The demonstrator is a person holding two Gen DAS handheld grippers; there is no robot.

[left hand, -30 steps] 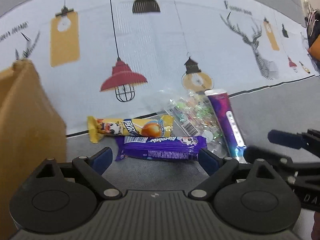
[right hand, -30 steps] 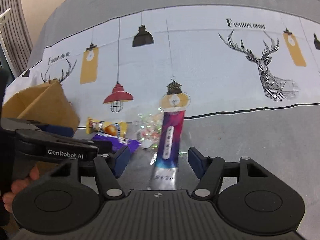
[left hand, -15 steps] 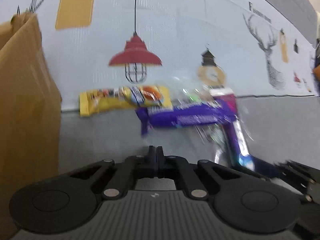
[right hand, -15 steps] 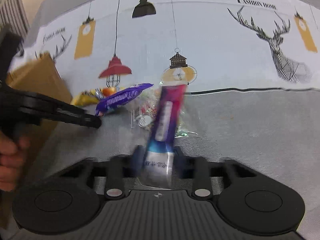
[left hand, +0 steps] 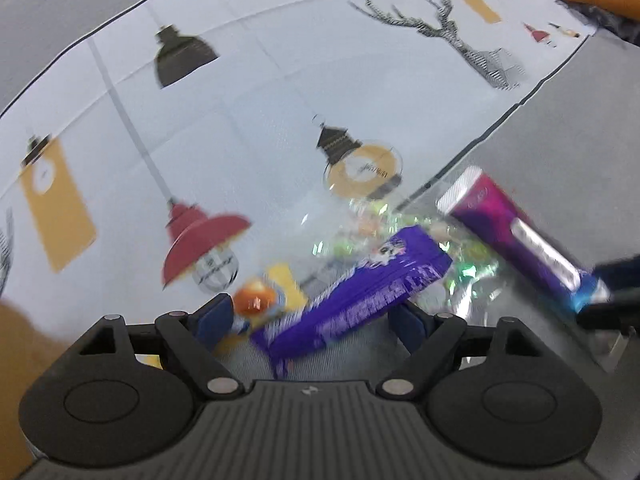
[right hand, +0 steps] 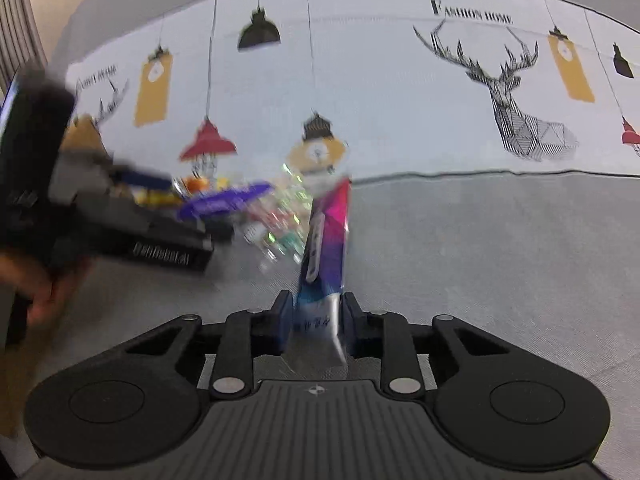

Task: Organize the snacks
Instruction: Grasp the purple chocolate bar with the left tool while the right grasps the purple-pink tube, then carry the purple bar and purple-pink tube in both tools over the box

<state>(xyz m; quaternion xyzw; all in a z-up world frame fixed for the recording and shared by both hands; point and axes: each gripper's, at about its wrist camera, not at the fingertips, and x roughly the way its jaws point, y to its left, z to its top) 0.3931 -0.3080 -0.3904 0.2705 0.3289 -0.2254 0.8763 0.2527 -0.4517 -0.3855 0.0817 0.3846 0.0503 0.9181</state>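
long bar [left hand: 352, 292] lies slantwise between the left gripper's [left hand: 308, 320] fingers | round-picture snack [left hand: 260, 300] left of it, partly under | crinkly candy bag [left hand: 400, 232] behind | tube pack [right hand: 326, 240] right of bag, near end in right gripper [right hand: 316, 316] | all on tablecloth [left hand: 260, 120]

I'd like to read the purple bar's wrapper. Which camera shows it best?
The left wrist view: the purple bar lies close, broad side up, between the left tool's opening jaws, though its print is blurred. The right wrist view shows only a small, smeared purple streak.
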